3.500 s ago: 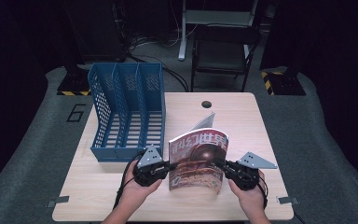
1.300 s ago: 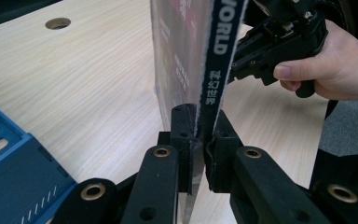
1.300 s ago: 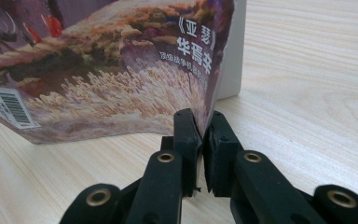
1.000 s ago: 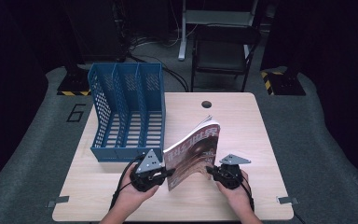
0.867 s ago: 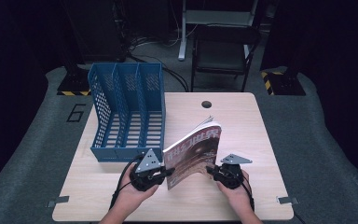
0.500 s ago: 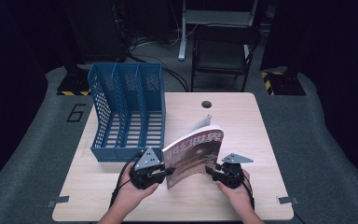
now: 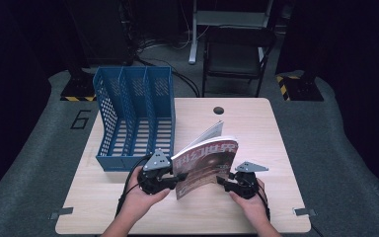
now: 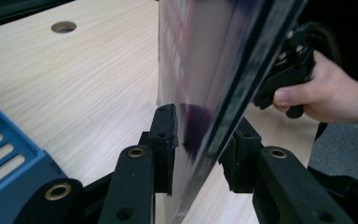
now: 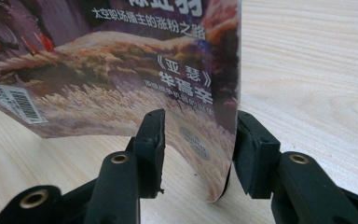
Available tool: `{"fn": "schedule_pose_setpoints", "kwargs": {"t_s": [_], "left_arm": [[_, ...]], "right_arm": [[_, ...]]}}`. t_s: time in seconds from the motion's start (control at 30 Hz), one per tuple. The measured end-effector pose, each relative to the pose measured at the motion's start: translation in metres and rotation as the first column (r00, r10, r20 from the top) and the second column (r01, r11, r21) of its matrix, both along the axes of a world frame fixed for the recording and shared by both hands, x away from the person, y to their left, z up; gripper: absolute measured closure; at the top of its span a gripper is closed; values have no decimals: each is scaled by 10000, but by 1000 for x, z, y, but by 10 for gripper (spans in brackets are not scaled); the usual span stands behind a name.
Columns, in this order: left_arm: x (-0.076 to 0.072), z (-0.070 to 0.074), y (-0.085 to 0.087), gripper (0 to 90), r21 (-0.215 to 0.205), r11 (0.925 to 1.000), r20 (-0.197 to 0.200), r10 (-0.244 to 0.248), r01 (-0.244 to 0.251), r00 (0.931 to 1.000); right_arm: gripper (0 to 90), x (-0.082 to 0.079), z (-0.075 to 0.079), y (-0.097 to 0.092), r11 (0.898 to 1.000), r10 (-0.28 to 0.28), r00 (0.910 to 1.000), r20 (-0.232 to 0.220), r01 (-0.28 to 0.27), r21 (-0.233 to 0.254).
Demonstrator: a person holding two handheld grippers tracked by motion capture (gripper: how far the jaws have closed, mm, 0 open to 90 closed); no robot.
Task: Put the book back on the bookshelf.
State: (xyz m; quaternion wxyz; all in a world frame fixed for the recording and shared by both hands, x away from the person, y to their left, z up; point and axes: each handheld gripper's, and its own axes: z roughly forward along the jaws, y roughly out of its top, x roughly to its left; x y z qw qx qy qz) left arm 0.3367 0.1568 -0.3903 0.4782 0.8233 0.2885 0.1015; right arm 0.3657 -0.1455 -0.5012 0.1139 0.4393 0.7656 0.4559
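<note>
A magazine (image 7: 205, 163) stands on its lower edge on the near half of the wooden table (image 7: 256, 128), tilted and a little fanned open, with its picture cover turned to the near side. It is between the two hands, just right of the blue file rack (image 7: 135, 116), which stands on the left part of the table and has three compartments. The left gripper (image 7: 170, 181) is at the magazine's left edge. In the left gripper view its jaws have just been opening; the magazine (image 8: 214, 84) is between them, the left pad is touching or almost touching the cover, and the right pad stands a little apart, so they do not press it. The right gripper (image 7: 225, 181) is at the magazine's right lower corner. In the right gripper view its jaws have also just been opening; the corner of the cover (image 9: 158, 79) hangs between them with a clear gap to the left pad. A round hole (image 7: 219, 110) is in the far part of the table.
</note>
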Motion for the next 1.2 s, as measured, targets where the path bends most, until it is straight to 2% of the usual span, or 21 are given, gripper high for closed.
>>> {"fn": "schedule_pose_setpoints", "kwargs": {"t_s": [0.1, 0.33, 0.5, 0.73, 1.2], "left_arm": [[2, 6, -2, 676, 169, 9998, -10, -100, 100, 9999], [4, 20, -7, 651, 106, 9999, -39, -87, 88, 10000], [7, 37, -11, 648, 475, 9986, -70, -208, 211, 9998], [12, 57, -15, 612, 312, 9991, -149, -294, 299, 9995], [22, 75, -29, 651, 782, 9961, -315, -384, 408, 9988]], "right_arm": [[567, 0, 0, 0, 10000, 43, 10000, -10, -43, -7], [562, 0, -1, 0, 9999, 98, 9999, 29, -98, -24], [561, 0, -1, -1, 9999, 156, 9999, 24, -156, 1], [561, 0, -1, -1, 9998, 192, 9998, -19, -192, 47], [560, 1, -1, 0, 9999, 143, 9999, 7, -143, -1]]}}
